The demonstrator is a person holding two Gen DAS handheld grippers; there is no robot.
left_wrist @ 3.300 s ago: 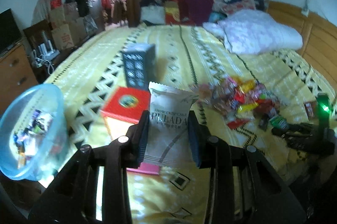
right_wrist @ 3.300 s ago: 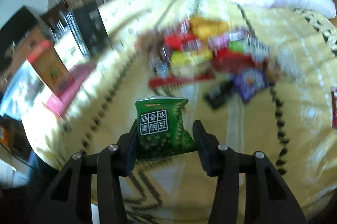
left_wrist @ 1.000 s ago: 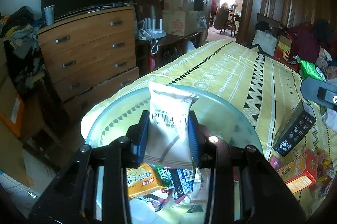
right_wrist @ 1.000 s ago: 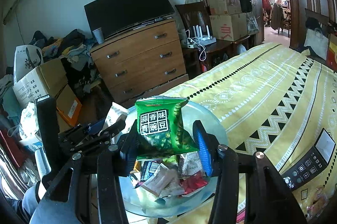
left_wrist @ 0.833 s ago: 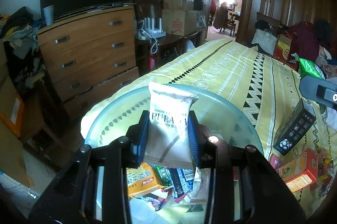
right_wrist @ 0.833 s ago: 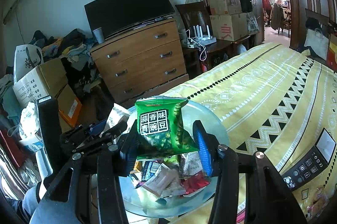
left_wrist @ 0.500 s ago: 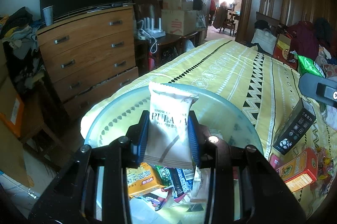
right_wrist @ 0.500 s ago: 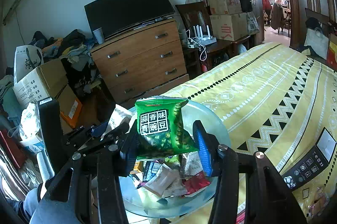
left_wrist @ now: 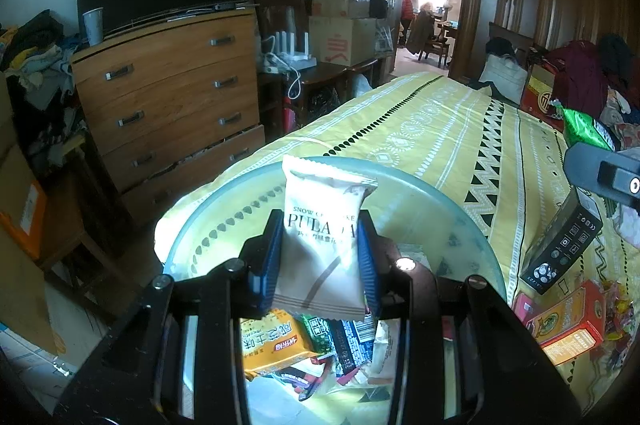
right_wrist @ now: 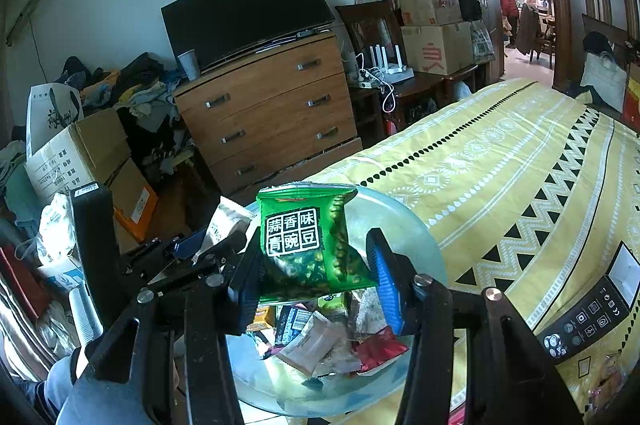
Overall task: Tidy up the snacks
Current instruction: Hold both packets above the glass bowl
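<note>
My left gripper (left_wrist: 316, 257) is shut on a white snack packet (left_wrist: 320, 253) and holds it upright over a clear bluish bowl (left_wrist: 460, 221) that has several snack packets (left_wrist: 304, 349) in it. My right gripper (right_wrist: 316, 273) is shut on a green pea packet (right_wrist: 312, 241), also held above the bowl (right_wrist: 400, 221). In the right wrist view the left gripper (right_wrist: 192, 249) with its white packet (right_wrist: 224, 221) shows to the left over the bowl's rim. In the left wrist view the green packet (left_wrist: 584, 129) and part of the right gripper (left_wrist: 600, 173) appear at the right edge.
The bowl sits at the corner of a bed with a yellow patterned cover (left_wrist: 460, 129). A black box (left_wrist: 560, 245) and a red and yellow box (left_wrist: 568, 325) lie on the bed to the right. A wooden dresser (left_wrist: 172, 97) with a television stands beyond the bed's edge, with cardboard boxes (right_wrist: 80, 153) nearby.
Since the earliest frames both grippers have carried their packets from the middle of the bed to over the bowl. Over the last second nothing has visibly moved.
</note>
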